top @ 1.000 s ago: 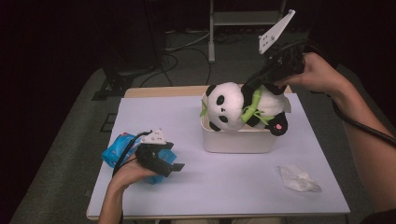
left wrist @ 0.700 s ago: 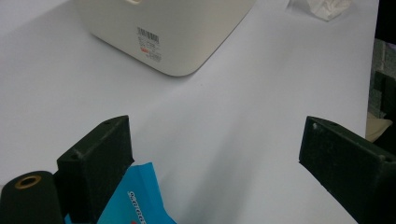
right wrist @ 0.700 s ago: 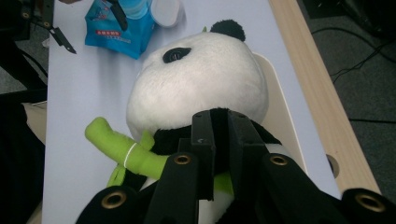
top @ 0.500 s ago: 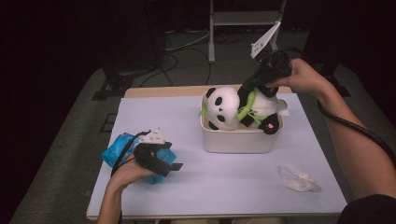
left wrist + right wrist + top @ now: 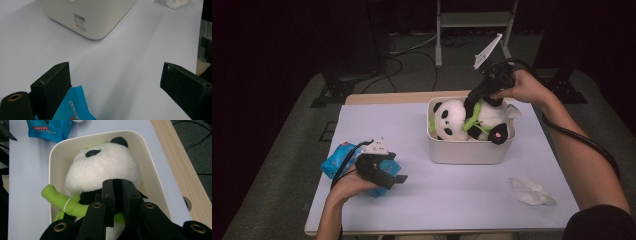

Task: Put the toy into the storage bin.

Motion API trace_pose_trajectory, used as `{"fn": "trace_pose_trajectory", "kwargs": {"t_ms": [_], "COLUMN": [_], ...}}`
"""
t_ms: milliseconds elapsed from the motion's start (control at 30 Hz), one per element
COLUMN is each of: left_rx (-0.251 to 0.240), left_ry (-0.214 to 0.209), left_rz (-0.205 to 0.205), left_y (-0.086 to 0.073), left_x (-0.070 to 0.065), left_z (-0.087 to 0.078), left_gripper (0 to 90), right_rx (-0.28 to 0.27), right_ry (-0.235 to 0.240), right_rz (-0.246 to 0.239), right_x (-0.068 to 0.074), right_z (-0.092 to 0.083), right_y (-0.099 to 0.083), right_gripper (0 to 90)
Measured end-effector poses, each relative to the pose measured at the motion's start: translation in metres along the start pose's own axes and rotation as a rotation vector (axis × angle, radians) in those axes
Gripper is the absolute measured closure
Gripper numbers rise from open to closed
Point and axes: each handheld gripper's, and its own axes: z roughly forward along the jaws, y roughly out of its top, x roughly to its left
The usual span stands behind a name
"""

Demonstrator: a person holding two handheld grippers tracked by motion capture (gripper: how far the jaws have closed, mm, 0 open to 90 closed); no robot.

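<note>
While the panda [image 5: 467, 120] lies in the bin [image 5: 469, 150], the high view puts its head toward the bin's left end and its feet toward the right end, so its long axis runs along the bin; the right gripper [image 5: 477, 97] comes down on its middle from the bin's far side, jaws pinched on the dark band of its body, and is by far the nearer one. Well left of the bin, the left gripper [image 5: 388, 175] rests over a blue packet [image 5: 334, 162] with its jaws wide apart and nothing pressed between them. A crumpled tissue [image 5: 532, 191] lies right of the bin, nearer the person. From the left gripper view, the bin [image 5: 92, 17] stands ahead, cut off at the top, with the packet's [image 5: 75, 105] corner beside one jaw (touching or not, I cannot tell). From the right gripper view, the jaws close on plush just below the panda's [image 5: 105, 167] head, beside its green bamboo [image 5: 65, 202]; whether the toy sits fully on the bin's floor is hidden.
</note>
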Motion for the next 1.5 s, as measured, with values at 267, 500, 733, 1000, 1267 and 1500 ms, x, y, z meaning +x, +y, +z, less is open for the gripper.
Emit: {"fn": "trace_pose_trajectory", "kwargs": {"t_ms": [267, 500, 733, 1000, 1267, 1500], "left_rx": [-0.005, 0.003, -0.003, 0.001, 0.002, 0.0], "left_ry": [0.005, -0.001, -0.003, -0.005, -0.005, -0.002], "left_rz": [0.0, 0.004, 0.006, 0.004, 0.006, 0.001], "left_y": [0.001, 0.001, 0.001, 0.001, 0.001, 0.0], "left_x": [-0.001, -0.002, -0.002, -0.003, -0.003, -0.002], "left_z": [-0.002, 0.0, -0.001, 0.0, -0.001, -0.002], "left_gripper": [8.7, 8.7, 8.7, 8.7, 8.7, 8.7], "right_rx": [-0.001, -0.001, -0.006, -0.013, -0.013, -0.019], "right_ry": [0.007, 0.011, 0.0, -0.026, 0.005, -0.006], "right_rz": [0.012, 0.018, -0.001, -0.008, -0.008, -0.017], "right_x": [-0.004, -0.004, -0.002, -0.001, -0.002, -0.004], "right_z": [0.015, 0.022, 0.021, 0.02, 0.037, 0.034], "right_y": [-0.003, -0.005, 0.003, 0.002, -0.002, 0.005], "right_gripper": [80.6, 80.4, 80.5, 80.4, 79.9, 80.0]}}
